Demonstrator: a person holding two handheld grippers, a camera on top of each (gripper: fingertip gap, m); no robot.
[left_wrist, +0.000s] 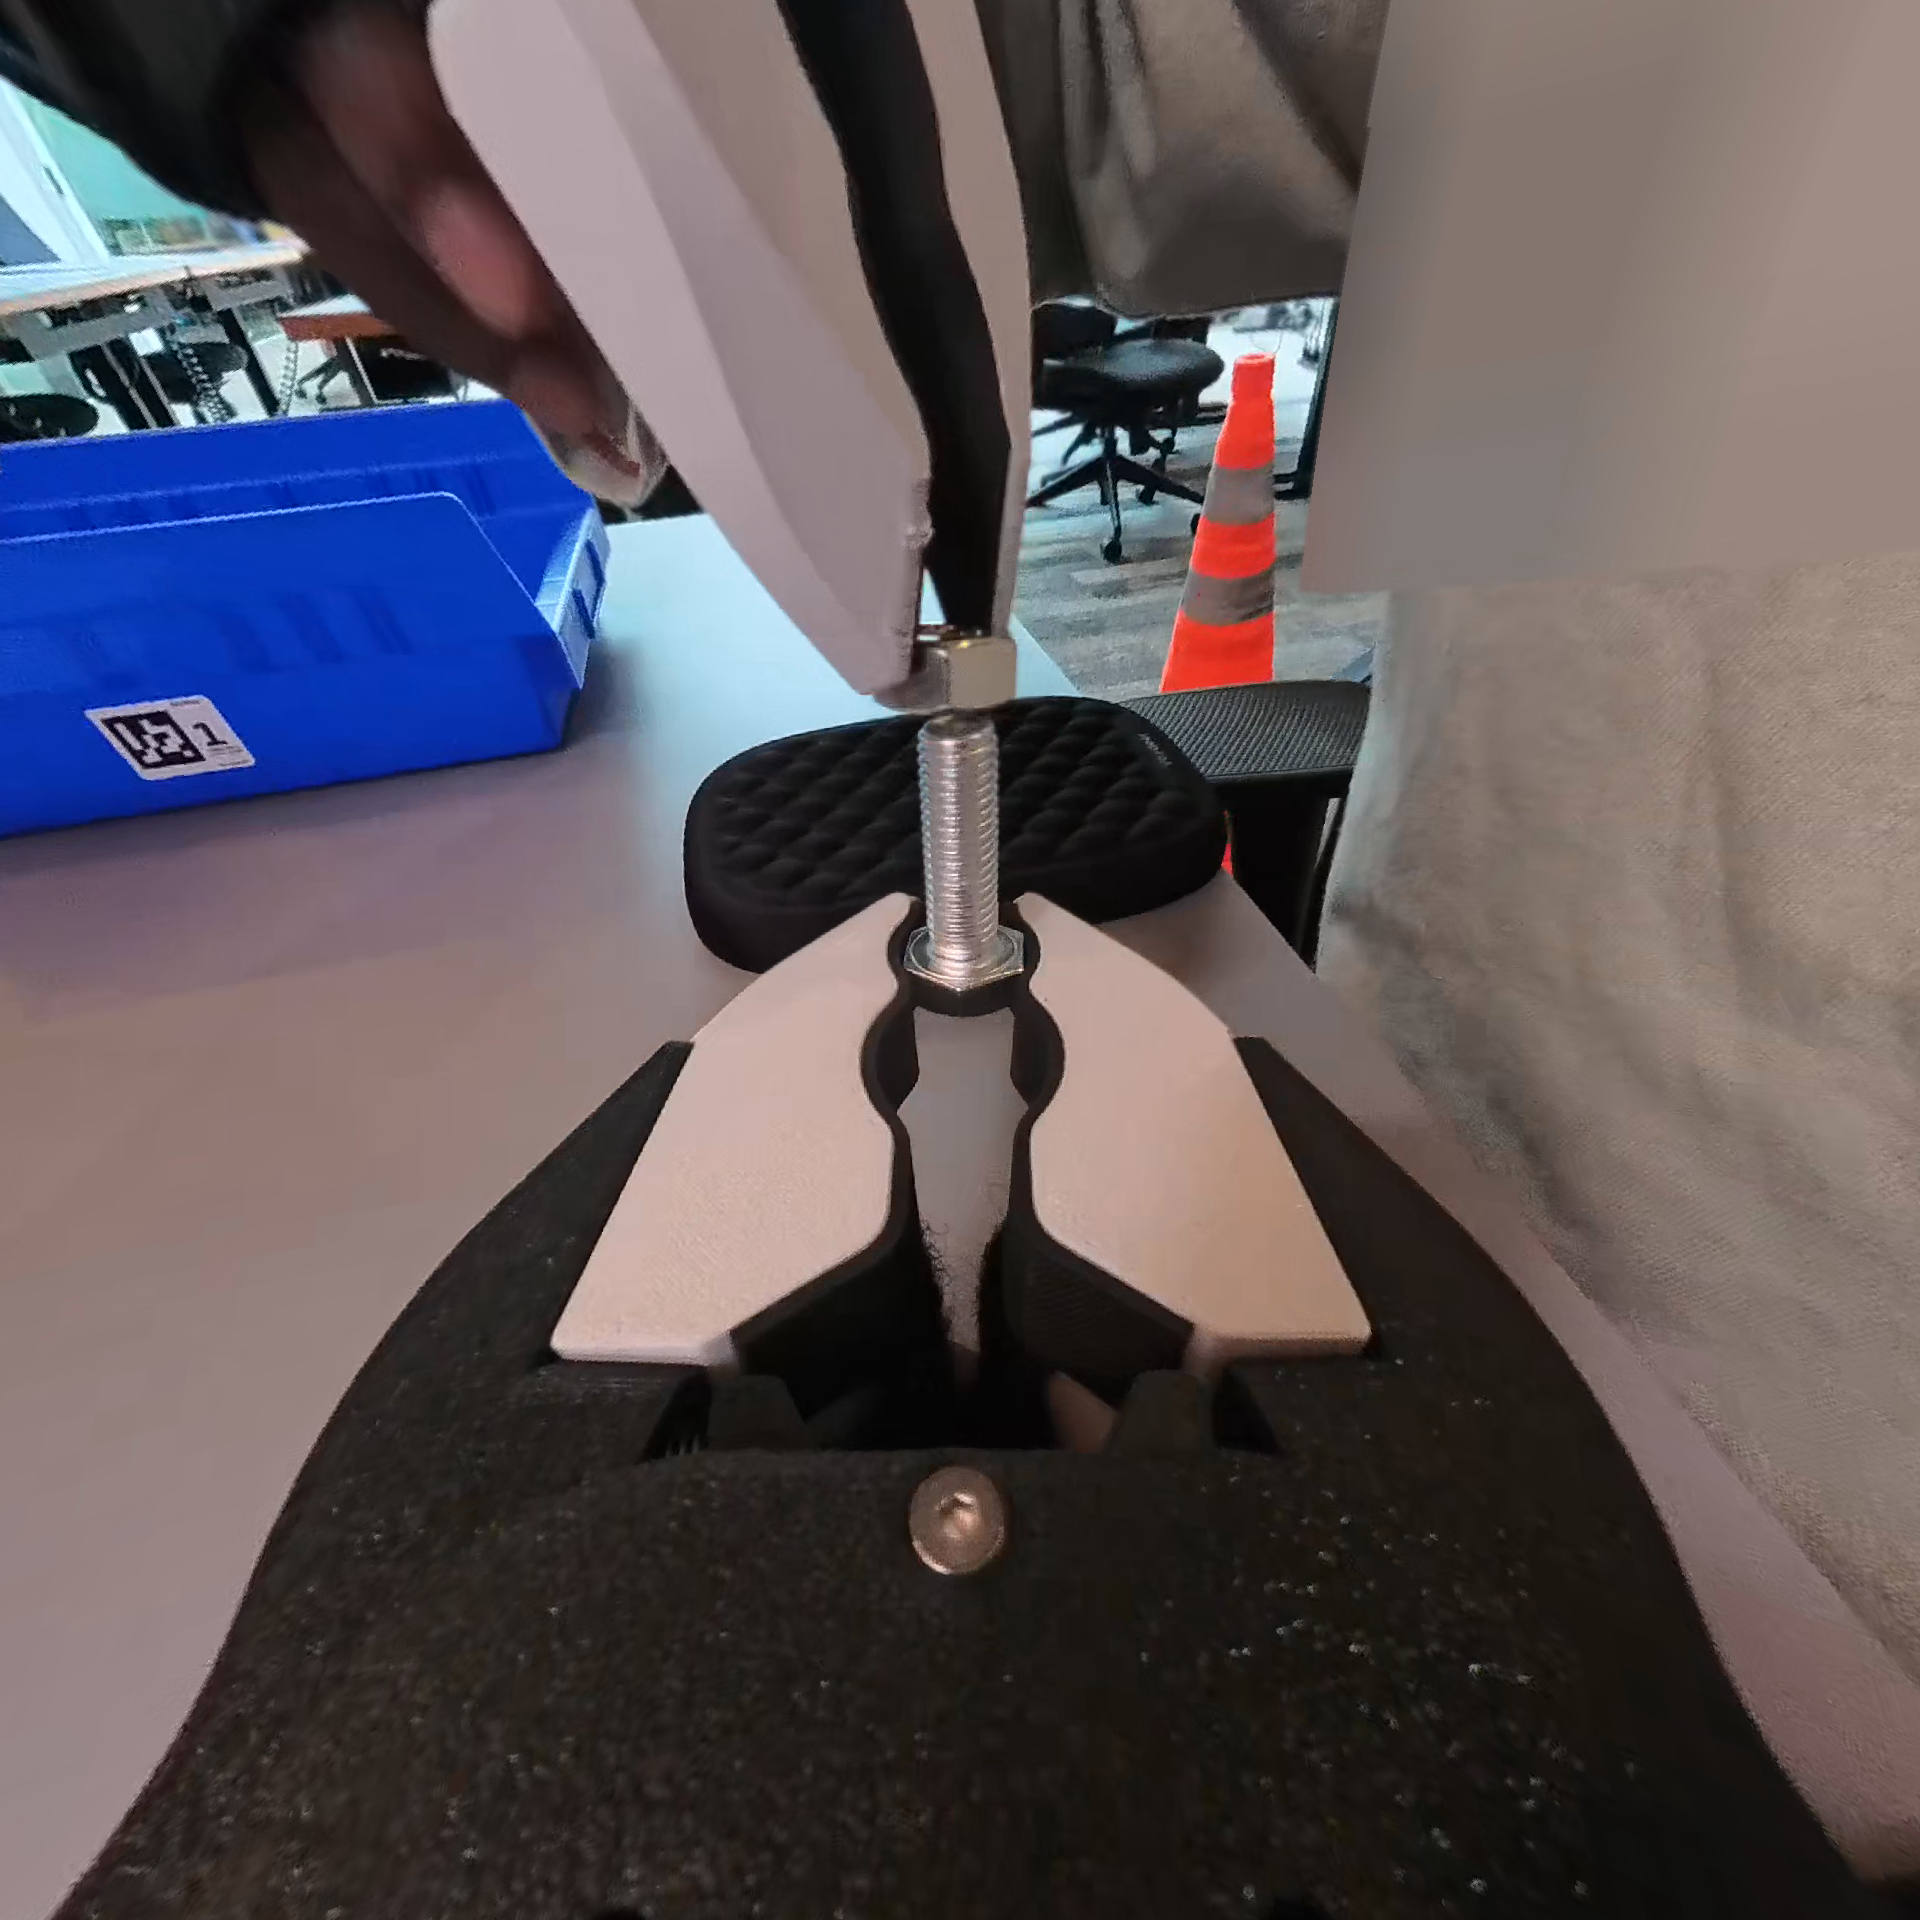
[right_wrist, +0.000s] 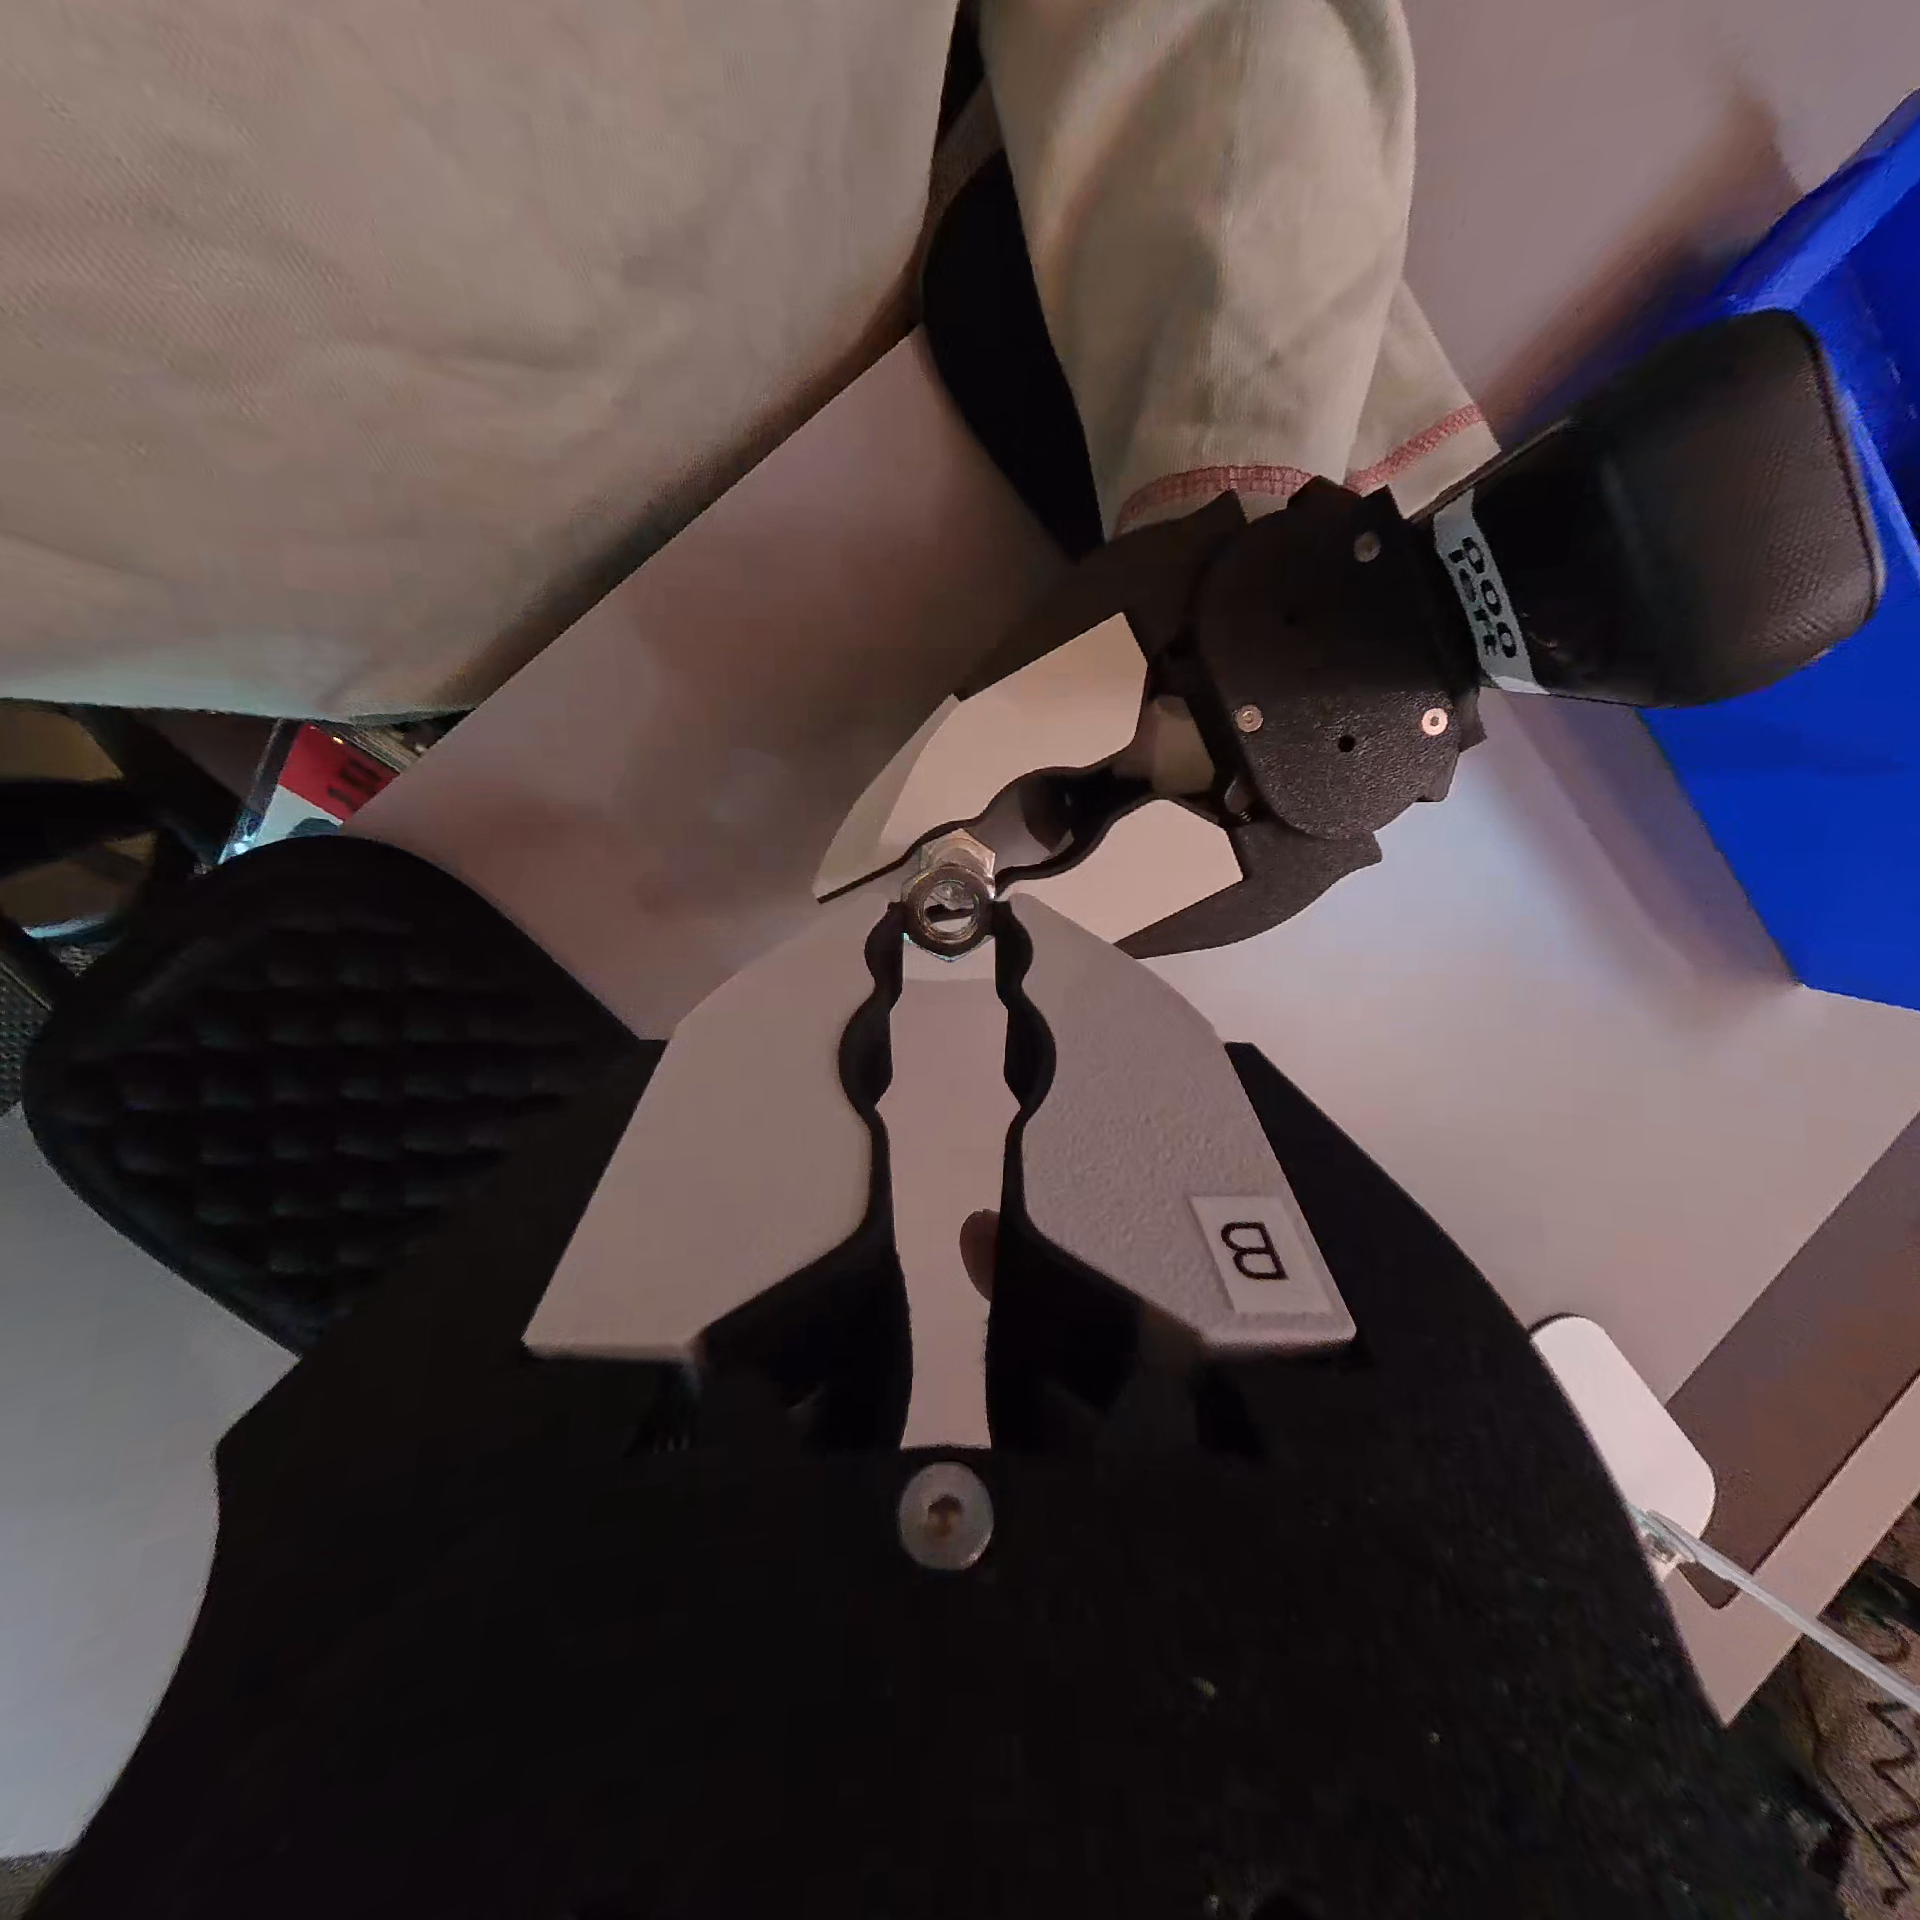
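Observation:
My left gripper (left_wrist: 961, 940) is shut on the hex head of a silver bolt (left_wrist: 958, 831); its threaded shank points away from the camera. My right gripper (left_wrist: 961, 675) comes in from above, shut on a silver hex nut (left_wrist: 975, 670) held right at the bolt's tip. Whether the threads have caught cannot be told. In the right wrist view, the right gripper (right_wrist: 948, 920) pinches the nut (right_wrist: 943, 914) at its fingertips, and through the nut's hole I see the bolt end. The left gripper (right_wrist: 961, 862) lies just beyond it, gripping the bolt head (right_wrist: 966, 857).
A blue bin (left_wrist: 281, 623) with a tag sticker stands at the left on the white table (left_wrist: 312, 1039). A black quilted pad (left_wrist: 1101, 800) lies behind the bolt. A person in a grey garment (left_wrist: 1662, 935) is at the right. An orange cone (left_wrist: 1236, 520) and office chairs stand beyond. Tip to tip, the grippers are about 6 cm apart.

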